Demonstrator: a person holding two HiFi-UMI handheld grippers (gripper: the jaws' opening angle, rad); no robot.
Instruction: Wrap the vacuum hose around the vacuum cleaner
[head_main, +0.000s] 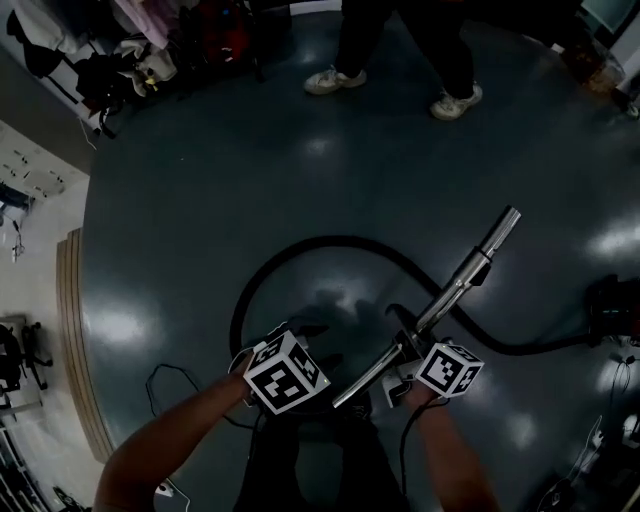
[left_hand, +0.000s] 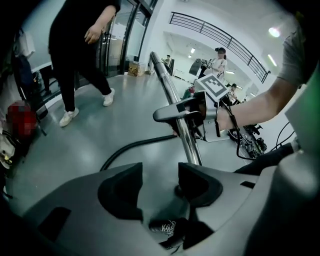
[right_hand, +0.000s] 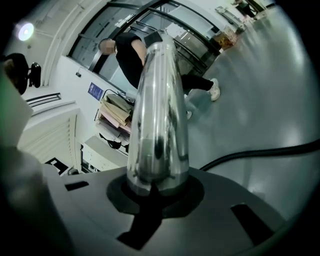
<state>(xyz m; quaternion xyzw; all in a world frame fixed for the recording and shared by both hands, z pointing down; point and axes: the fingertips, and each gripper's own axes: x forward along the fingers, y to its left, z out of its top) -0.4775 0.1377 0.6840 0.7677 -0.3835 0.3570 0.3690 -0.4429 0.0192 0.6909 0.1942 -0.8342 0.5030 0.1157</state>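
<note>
1. The floor was mostly open; only a person's shoes stood at the far edge.
2. The vacuum hose looped mid-floor, running to the vacuum cleaner at the right edge.
3. The right gripper was clenched on the metal wand.
4. The left gripper was released and empty, just left of it.

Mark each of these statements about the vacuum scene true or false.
1. The right gripper is shut on the metal tube. True.
2. The left gripper grips the black hose. False: its jaws stand apart with nothing between them.
3. The hose hangs clear of the floor. False: most of it lies there in an open loop.
4. A person in white shoes stands beyond the hose. True.
</note>
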